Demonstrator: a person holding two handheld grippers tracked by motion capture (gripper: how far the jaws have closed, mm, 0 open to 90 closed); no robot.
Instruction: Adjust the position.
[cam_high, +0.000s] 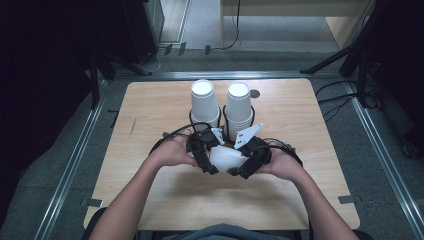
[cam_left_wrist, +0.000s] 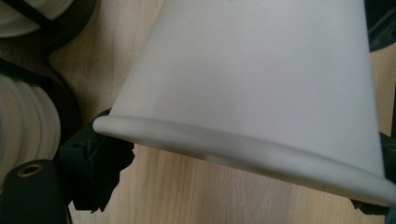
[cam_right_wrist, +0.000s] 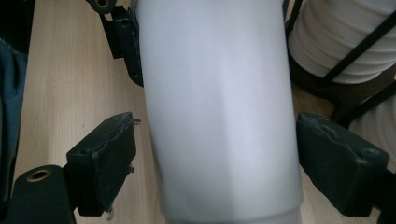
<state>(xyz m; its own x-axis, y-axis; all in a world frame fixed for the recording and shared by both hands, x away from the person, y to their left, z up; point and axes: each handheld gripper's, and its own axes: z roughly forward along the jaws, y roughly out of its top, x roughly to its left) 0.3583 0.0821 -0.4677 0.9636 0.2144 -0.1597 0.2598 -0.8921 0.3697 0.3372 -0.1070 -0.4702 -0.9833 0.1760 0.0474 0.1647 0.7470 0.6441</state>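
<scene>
A white paper cup (cam_high: 227, 157) lies on its side just above the middle of the wooden table (cam_high: 150, 115), held between both grippers. My left gripper (cam_high: 212, 161) comes at it from the left. In the left gripper view, the black jaws of this gripper (cam_left_wrist: 233, 184) press the cup (cam_left_wrist: 261, 84) near its rolled rim. My right gripper (cam_high: 245, 163) meets it from the right. In the right gripper view, the pads (cam_right_wrist: 109, 158) of this gripper (cam_right_wrist: 219, 161) sit against both sides of the cup (cam_right_wrist: 219, 107) wall.
Two stacks of upside-down white cups (cam_high: 204, 102) (cam_high: 239, 105) stand in black wire holders (cam_high: 192, 117) just behind the grippers. Black cables loop beside both hands. Dark stands and cables surround the table on the floor.
</scene>
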